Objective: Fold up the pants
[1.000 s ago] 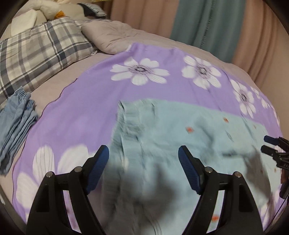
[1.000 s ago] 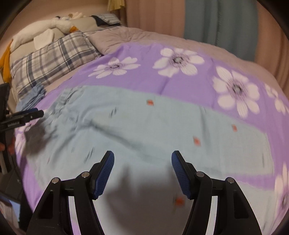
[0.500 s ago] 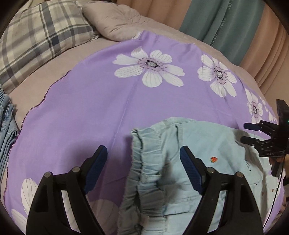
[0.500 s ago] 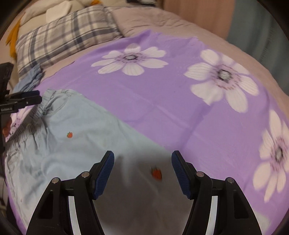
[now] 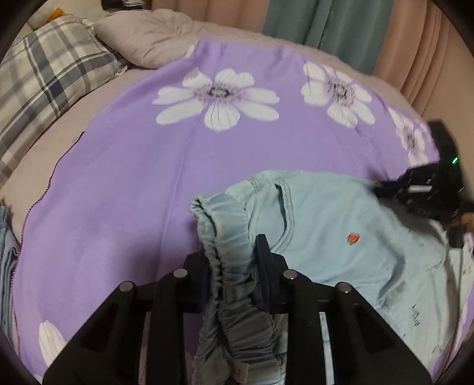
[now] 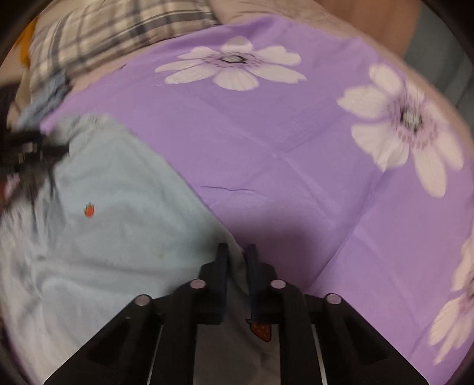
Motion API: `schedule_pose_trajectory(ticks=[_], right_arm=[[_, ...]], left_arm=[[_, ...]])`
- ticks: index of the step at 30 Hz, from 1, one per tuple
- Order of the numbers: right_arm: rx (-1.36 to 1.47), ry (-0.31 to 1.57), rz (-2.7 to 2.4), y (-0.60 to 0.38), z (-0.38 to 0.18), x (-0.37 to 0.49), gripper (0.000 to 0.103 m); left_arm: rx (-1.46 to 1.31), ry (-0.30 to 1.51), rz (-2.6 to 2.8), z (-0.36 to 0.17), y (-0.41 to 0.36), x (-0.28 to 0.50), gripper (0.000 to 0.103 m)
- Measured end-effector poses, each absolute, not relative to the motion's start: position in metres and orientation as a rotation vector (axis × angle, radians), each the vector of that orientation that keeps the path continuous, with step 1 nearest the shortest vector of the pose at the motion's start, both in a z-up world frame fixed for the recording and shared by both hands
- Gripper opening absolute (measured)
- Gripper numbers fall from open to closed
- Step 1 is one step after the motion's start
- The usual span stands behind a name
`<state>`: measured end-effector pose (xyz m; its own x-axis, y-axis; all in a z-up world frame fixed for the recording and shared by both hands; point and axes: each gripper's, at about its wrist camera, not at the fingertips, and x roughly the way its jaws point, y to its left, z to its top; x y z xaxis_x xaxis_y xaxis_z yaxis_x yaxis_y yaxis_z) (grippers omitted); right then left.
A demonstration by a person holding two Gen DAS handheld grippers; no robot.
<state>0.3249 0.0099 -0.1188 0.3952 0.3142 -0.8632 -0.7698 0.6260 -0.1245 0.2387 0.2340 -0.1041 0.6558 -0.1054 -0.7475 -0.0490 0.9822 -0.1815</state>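
Peach and teal curtains (image 5: 334, 26) hang behind a bed spread with a purple sheet printed with large white flowers (image 5: 124, 165). At the head of the bed lie a grey-and-white plaid pillow (image 5: 44, 74) and, beside it, a plain beige pillow (image 5: 151, 38). Folded blue denim (image 5: 6, 260) lies at the sheet's left edge in the left wrist view.

Pale blue pants with small red strawberry prints (image 5: 326, 225) lie on the purple sheet, the gathered elastic waistband (image 5: 228, 237) bunched and standing up off the sheet.

Left gripper (image 5: 232, 254): jaws have just been closing and are now clamped on the waistband, cloth pinched between both pads.

Right gripper (image 6: 237, 260): jaws have just been closing and now pinch the edge of the pants where the cloth meets the purple sheet; a strawberry print (image 6: 260, 330) sits just behind the fingers. The right wrist view is blurred.
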Motion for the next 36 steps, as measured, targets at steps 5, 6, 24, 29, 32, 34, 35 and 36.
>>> schedule_pose_trajectory(ticks=[5, 6, 24, 29, 32, 34, 35, 36], right_arm=[[-0.607, 0.889, 0.637, 0.018, -0.127, 0.319, 0.008], [-0.608, 0.886, 0.616, 0.020, -0.126, 0.316, 0.008], [-0.530, 0.635, 0.621, -0.030, -0.022, 0.155, 0.007], [-0.562, 0.630, 0.617, -0.034, -0.035, 0.096, 0.007], [-0.596, 0.639, 0.630, -0.029, -0.048, 0.065, 0.007], [-0.619, 0.648, 0.651, -0.025, -0.057, 0.048, 0.007], [-0.633, 0.654, 0.663, -0.023, -0.062, 0.040, 0.007], [-0.653, 0.662, 0.665, -0.020, -0.068, 0.036, 0.007]], left_arm=[[-0.323, 0.916, 0.015, -0.123, 0.256, 0.248, 0.033], [-0.314, 0.910, 0.022, -0.119, 0.253, 0.246, 0.030], [-0.125, 0.702, -0.070, -0.057, 0.215, 0.104, 0.028], [-0.069, 0.720, -0.051, -0.076, 0.209, 0.066, 0.026], [-0.082, 0.722, -0.036, -0.086, 0.213, 0.051, 0.025], [-0.078, 0.736, -0.022, -0.093, 0.213, 0.045, 0.024], [-0.069, 0.744, -0.010, -0.098, 0.214, 0.042, 0.021], [-0.066, 0.750, -0.004, -0.101, 0.213, 0.040, 0.019]])
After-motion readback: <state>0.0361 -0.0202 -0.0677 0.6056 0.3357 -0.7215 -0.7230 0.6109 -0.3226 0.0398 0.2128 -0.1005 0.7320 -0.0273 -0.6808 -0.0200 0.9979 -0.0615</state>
